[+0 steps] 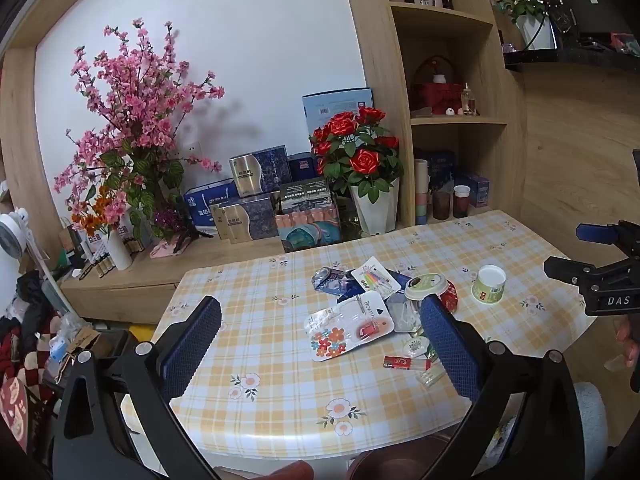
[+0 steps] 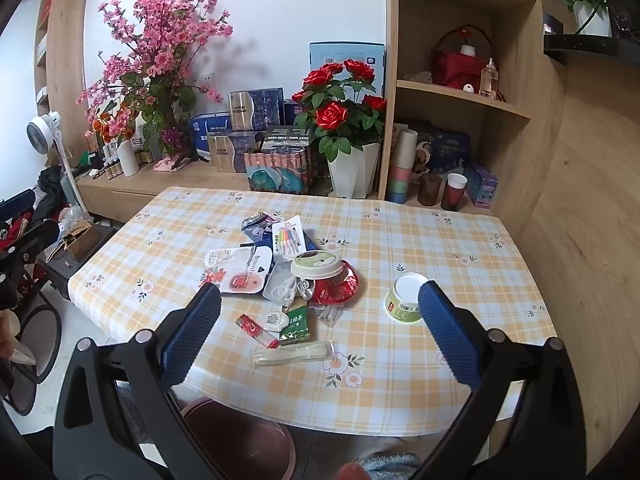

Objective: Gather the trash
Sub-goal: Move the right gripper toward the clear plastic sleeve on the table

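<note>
Left wrist view. The left tongs (image 1: 320, 332) are spread wide above the near part of the desk (image 1: 280, 380), with nothing between their blue pads. The desk wears a yellow-and-white checked cloth with small flowers. The trash lies in a loose pile around the middle of the cloth: a flowered plastic package (image 1: 347, 330) nearest, a pen package (image 1: 376, 278) behind it, a crumpled silver wrapper (image 1: 326, 276) at the far left of the pile, and a round lid (image 1: 425, 286) resting on a red wrapper (image 1: 450, 296). A small red stick (image 1: 402, 363) lies in front of the pile. An upturned white cup (image 1: 489, 284) stands apart to the right. The right tongs (image 1: 580, 252) enter from the right edge, over the desk's right end. A pot of red roses (image 1: 362, 168) stands behind the desk.

Right wrist view. The right tongs (image 2: 320, 320) are likewise spread wide and grip nothing. The same pile sits mid-desk: flowered package (image 2: 236, 272), lid (image 2: 316, 266) on the red wrapper (image 2: 340, 286), with a green sachet (image 2: 296, 324), the red stick (image 2: 256, 330) and a clear plastic sleeve (image 2: 292, 354) nearer the front edge. The white cup (image 2: 408, 298) stands just beside the right pad. A dark red bin (image 2: 240, 436) shows below the desk's (image 2: 400, 380) near edge.
</note>
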Available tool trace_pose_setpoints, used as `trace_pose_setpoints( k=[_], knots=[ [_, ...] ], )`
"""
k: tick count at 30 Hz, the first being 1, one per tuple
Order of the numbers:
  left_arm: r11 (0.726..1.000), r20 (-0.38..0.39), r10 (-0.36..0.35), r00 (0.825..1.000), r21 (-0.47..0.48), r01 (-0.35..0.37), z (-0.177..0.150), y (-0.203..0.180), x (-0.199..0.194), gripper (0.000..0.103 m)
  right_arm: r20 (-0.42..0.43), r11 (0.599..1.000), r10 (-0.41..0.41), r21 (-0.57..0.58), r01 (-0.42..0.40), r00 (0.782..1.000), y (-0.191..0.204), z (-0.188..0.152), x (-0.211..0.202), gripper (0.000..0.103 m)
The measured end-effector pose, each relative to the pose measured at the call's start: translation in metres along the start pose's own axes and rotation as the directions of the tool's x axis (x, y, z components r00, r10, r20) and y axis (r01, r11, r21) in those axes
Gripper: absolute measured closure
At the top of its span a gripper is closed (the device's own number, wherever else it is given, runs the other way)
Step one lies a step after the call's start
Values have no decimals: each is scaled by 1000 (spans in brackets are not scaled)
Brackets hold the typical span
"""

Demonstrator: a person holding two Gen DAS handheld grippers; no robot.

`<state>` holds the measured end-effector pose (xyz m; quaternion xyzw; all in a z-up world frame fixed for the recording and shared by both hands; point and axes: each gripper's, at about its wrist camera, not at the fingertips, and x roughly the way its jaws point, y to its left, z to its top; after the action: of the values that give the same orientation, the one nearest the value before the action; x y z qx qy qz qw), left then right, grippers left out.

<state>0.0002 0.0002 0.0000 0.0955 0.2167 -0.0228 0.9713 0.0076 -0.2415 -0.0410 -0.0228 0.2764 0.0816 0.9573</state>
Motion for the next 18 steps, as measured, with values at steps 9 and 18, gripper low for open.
trace_pose_setpoints(
  k=[9, 18],
  knots=[
    [1000, 3, -3, 1000, 2, 3, 1, -1, -9, 5, -2, 1000, -2, -2, 2, 1000, 1, -1, 1, 6],
    [1000, -14, -6, 1000, -2, 6, 1, 5, -4, 5, -7, 1000, 0, -5, 0, 1000, 2, -1, 2, 6]
  ],
)
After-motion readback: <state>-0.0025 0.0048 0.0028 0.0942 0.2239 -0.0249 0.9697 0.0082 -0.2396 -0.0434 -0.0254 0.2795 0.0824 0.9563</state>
